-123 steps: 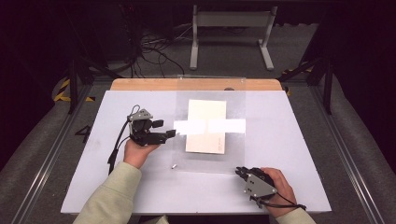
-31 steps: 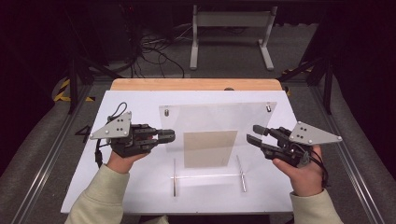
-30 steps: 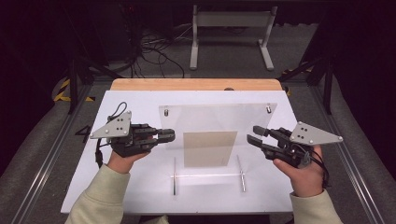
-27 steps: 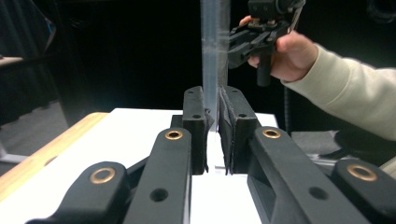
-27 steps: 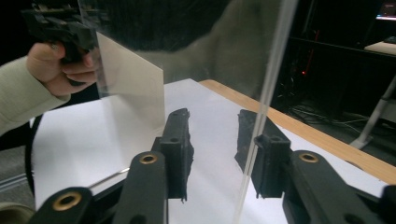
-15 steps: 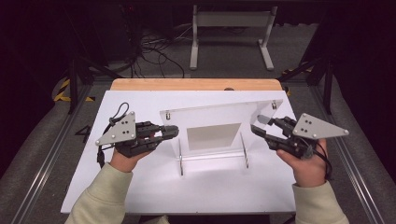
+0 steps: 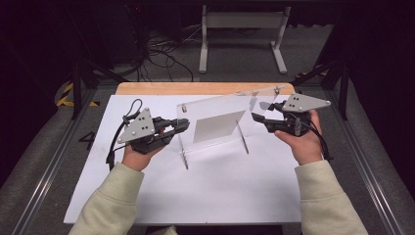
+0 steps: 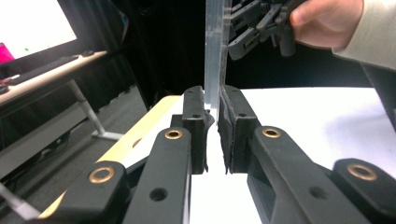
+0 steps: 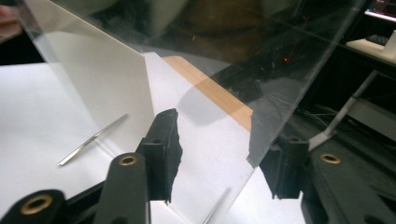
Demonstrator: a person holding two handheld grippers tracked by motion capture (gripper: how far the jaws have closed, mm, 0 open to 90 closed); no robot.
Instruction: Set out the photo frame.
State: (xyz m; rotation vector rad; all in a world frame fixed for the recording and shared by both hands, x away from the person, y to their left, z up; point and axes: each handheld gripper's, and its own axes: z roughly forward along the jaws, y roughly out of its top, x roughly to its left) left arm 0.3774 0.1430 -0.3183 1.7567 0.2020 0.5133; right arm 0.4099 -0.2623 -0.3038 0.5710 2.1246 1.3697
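**Clear display frame stands on edge, gripped at one end only**

Nearest the person, the left gripper (image 7: 182, 124) pinches the near-left edge of the acrylic frame (image 7: 222, 115) — its jaws are drawn in tight on the doubled clear sheets, as the left gripper view (image 8: 214, 70) shows. Across from it, the right gripper (image 7: 258, 119) has just been opening; the frame's other edge sits between its spread jaws, and neither pad presses on it. The risk, judged from here: with one end freed, the tilted panel could pivot in the left gripper's grip or tip flat onto the white table (image 7: 215, 186) — and the white card (image 7: 214, 127) sandwiched inside could slip. No brand, label or legible writing appears on anything.
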